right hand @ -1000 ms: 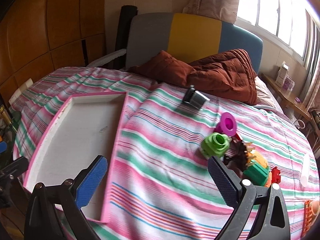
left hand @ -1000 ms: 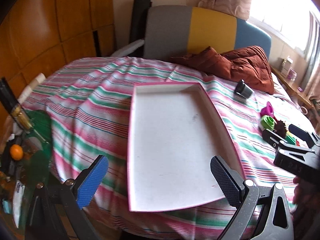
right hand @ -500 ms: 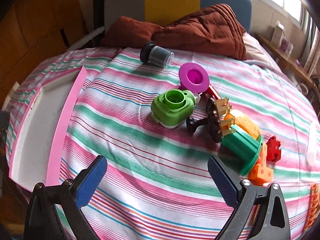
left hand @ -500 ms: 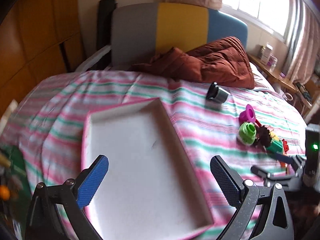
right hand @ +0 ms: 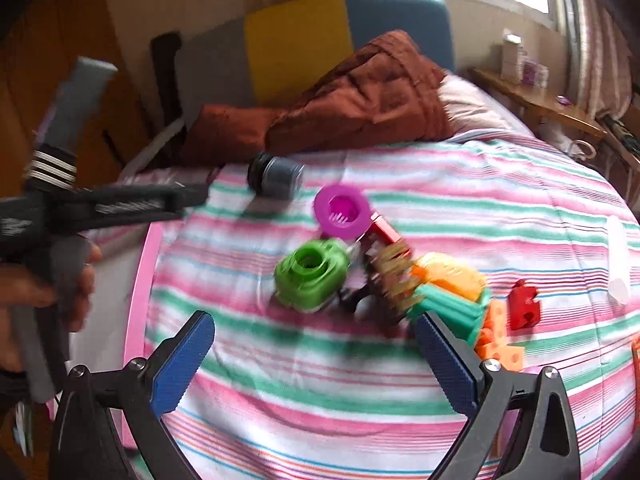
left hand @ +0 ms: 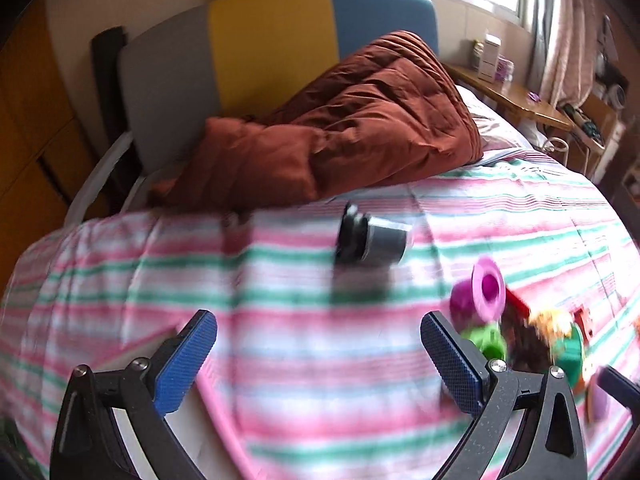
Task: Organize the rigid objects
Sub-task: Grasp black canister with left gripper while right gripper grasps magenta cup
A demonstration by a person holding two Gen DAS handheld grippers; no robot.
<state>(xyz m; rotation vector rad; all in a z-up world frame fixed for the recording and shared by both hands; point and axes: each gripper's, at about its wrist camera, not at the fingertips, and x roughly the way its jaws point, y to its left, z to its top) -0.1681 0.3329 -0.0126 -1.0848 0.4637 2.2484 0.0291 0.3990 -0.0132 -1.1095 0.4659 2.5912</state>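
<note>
Toys lie in a heap on the striped bedspread: a green round piece, a magenta funnel, a brown comb-like piece, a teal fluted cup, orange blocks and a red block. A dark grey cup lies on its side behind them. My right gripper is open just short of the green piece. My left gripper is open and empty, facing the grey cup and the magenta funnel. The white tray's pink rim runs along the left.
A brown quilt is bunched against the grey, yellow and blue headboard. A hand holds the left tool at the left edge. A wooden side table stands to the right of the bed. A white object lies far right.
Both grippers have moved forward and rightward toward the toys. The left view has swung off the tray onto the grey cup. The toys loom larger in the right view.
</note>
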